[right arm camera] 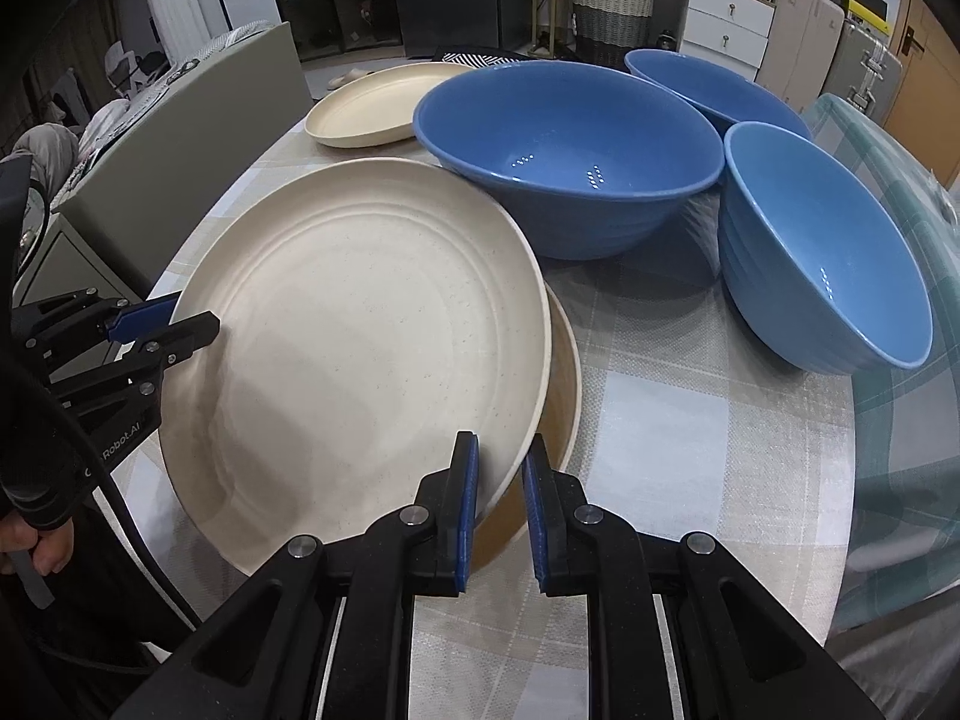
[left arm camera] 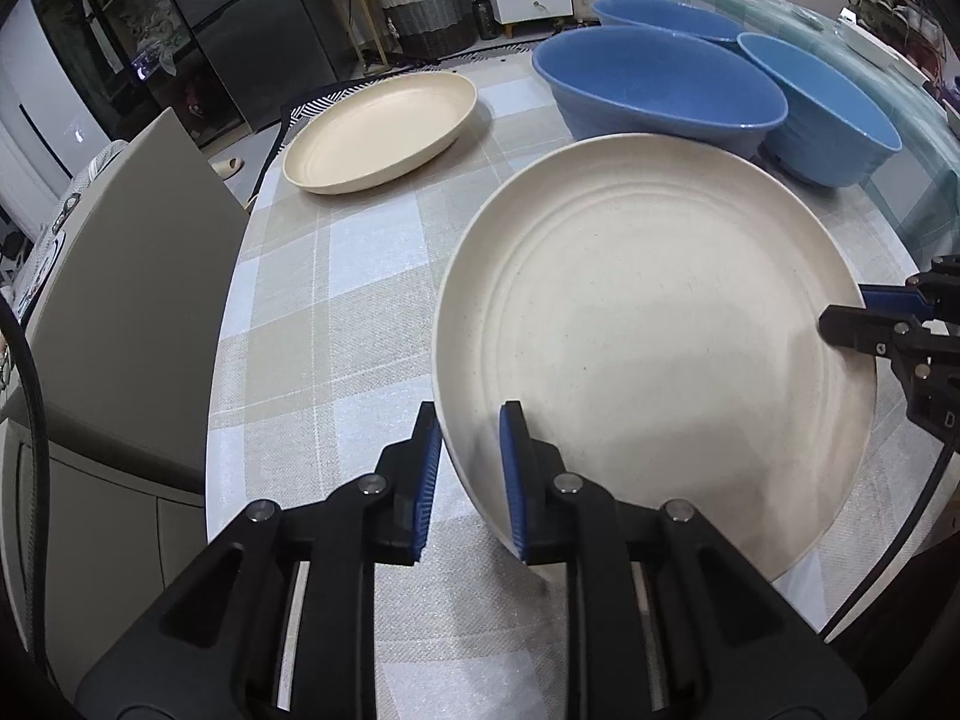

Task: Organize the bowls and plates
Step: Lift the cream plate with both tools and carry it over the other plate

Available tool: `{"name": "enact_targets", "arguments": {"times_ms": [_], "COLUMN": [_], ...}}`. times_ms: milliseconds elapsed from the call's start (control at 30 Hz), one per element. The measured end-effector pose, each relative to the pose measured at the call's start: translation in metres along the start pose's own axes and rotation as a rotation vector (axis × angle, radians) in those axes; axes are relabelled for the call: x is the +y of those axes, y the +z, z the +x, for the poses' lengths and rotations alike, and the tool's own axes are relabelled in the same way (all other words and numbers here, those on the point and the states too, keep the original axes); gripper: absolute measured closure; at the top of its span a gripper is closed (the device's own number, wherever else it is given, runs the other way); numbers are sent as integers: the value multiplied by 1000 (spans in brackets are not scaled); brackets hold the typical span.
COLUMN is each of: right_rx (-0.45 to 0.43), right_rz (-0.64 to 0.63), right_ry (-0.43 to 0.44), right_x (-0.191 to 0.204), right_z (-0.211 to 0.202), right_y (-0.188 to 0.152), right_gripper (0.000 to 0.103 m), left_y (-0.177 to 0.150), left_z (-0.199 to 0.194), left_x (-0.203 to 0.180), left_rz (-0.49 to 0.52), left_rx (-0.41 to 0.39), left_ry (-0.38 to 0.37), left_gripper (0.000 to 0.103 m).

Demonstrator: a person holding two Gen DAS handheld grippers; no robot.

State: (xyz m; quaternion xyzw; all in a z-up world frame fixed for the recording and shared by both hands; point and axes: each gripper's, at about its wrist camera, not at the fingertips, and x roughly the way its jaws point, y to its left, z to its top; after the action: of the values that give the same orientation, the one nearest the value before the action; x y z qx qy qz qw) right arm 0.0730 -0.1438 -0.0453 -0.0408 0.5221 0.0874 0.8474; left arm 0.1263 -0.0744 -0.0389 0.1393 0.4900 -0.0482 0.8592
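Gripping opposite edges of the same large cream round plate [left arm camera: 654, 324], the left gripper [left arm camera: 468, 468] and the right gripper [right arm camera: 501, 492] hold it between them above the round table [left arm camera: 336, 324] with its beige-and-white checked cloth. The left gripper's blue-padded jaws straddle the plate's rim, one pad outside the rim and one on the inner face, clenched on it. The right gripper's jaws likewise bracket the rim on the far side; whether both pads press it I cannot tell for sure, though the rim sits between them. The plate is tilted, face up, its side nearest the blue bowls raised, and it partly covers a second cream plate [right arm camera: 564, 372] lying flat on the table beneath it, whose edge peeks out on the right gripper's side.

A third cream round plate [left arm camera: 384, 129] lies flat, well apart, near the table's far edge. Three blue bowls stand upright behind the held plate: a wide blue bowl [right arm camera: 570, 150] just beside its raised rim, a deeper ribbed blue bowl [right arm camera: 822, 240] near the table's right side, and another blue bowl [right arm camera: 714, 90] behind both. A grey chair back [left arm camera: 132, 276] stands at the table's left side, and a woven basket [right arm camera: 612, 6] sits on the floor beyond.
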Motion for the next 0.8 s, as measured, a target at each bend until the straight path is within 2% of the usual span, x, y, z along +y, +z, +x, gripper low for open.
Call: {"name": "enact_targets", "arguments": {"times_ms": [800], "right_rx": [11], "right_rz": [-23], "right_ry": [-99], "right_x": [16], "right_z": [19], "right_y": [-5], "right_gripper": [87], "left_y": [2], "left_z": [25], "left_x": [-23], "left_rz": [90], "left_rx": [34], "left_ry": [21], "left_gripper": [82]}}
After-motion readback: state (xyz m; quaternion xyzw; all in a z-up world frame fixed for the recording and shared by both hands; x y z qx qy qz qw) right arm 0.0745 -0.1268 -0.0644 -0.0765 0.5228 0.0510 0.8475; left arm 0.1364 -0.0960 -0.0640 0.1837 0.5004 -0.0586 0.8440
